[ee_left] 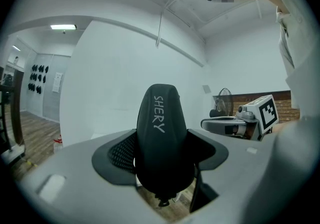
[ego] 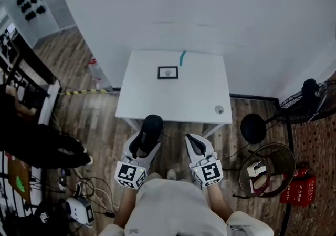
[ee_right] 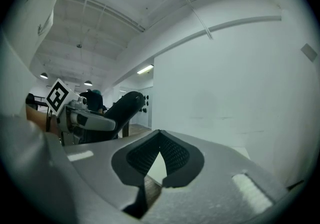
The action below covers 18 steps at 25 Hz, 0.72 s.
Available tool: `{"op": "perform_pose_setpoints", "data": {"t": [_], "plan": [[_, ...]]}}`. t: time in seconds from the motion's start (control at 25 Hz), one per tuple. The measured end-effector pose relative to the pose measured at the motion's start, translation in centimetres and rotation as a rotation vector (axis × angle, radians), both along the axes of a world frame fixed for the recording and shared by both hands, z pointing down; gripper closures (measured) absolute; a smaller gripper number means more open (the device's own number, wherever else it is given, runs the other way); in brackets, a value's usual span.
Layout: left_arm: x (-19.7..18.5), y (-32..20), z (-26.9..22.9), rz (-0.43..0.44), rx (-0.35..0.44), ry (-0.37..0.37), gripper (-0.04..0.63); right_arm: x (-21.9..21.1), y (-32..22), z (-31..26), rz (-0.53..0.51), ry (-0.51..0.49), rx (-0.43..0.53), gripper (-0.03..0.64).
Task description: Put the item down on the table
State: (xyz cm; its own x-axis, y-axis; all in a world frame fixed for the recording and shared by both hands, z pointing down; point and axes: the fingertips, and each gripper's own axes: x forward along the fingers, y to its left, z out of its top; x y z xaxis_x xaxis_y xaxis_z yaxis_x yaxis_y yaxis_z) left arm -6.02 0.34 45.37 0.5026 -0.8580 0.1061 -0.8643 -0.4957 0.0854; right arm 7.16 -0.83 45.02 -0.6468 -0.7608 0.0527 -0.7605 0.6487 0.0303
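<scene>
A black oblong item (ego: 150,126) with white lettering stands up between the pads of my left gripper (ego: 145,143), which is shut on it just short of the white table's (ego: 157,104) near edge. The left gripper view has the item (ee_left: 160,133) filling the gap between the jaws of the left gripper (ee_left: 162,168). My right gripper (ego: 196,145) hovers beside it, to the right, with its pads together and nothing held. Its tips meet in the right gripper view (ee_right: 160,137), where the item (ee_right: 124,104) shows at the left.
On the table lie a small framed picture (ego: 167,72), a teal strip (ego: 182,58) and a small round object (ego: 219,109). A black stool (ego: 253,127), a wire basket (ego: 266,169) and a fan (ego: 310,95) stand to the right. Cables and a device (ego: 80,208) lie on the floor at left.
</scene>
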Motion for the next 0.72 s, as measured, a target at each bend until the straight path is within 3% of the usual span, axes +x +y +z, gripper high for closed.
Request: {"op": "perform_pose_setpoints", "data": {"t": [0.72], "plan": [[-0.9,-7.4,0.2,-0.019,-0.014,-0.001,0.264,-1.0,-7.6,0.4,-0.021,-0.001,-0.013,0.612]]}}
